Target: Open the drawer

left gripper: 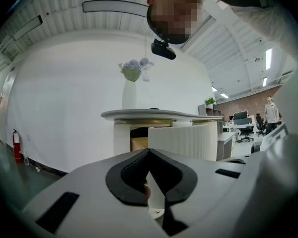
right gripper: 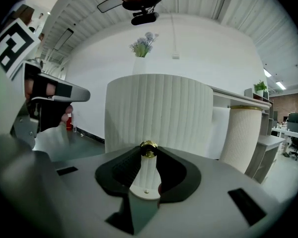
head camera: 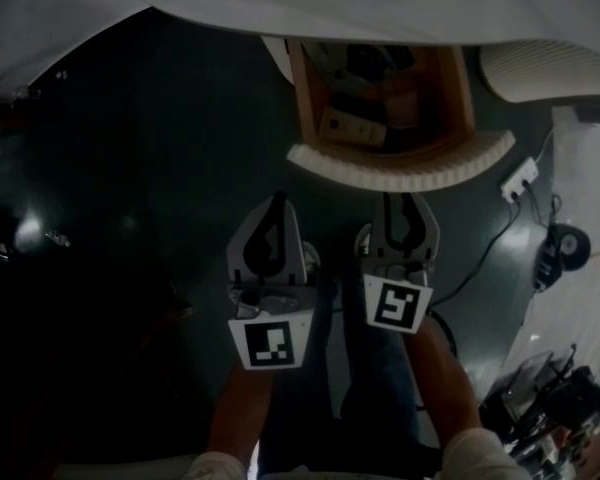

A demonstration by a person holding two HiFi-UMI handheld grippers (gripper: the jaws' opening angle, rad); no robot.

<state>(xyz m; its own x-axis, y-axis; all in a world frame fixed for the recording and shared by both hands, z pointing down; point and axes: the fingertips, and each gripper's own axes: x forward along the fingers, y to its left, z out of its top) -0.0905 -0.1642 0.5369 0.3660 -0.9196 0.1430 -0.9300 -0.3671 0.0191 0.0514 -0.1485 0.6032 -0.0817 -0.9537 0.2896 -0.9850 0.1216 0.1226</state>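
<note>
In the head view the drawer [head camera: 400, 171] is already pulled well out of its cabinet: its curved, ribbed white front faces the person, and the wooden inside lies open with some dark items that I cannot identify. The right gripper [head camera: 405, 203] reaches with its tips to the middle of this front, while the left gripper [head camera: 277, 206] hangs just beside it, apart from the drawer and touching nothing. In the left gripper view the cabinet [left gripper: 139, 115] stands ahead with a vase [left gripper: 129, 94] of flowers on top, and the drawer front sticks out to the right. This claw is pressed together at the tips with nothing between them. In the right gripper view the ribbed front fills the middle, and the small brass knob [right gripper: 148, 149] sits exactly between the jaw tips. The claw is only a little spread and it pinches the knob from both sides. I judge that the pulling step is in hand and nearly complete. The next move needs a straight, level pull with a firm pinch, because the small round knob could slip out.
</note>
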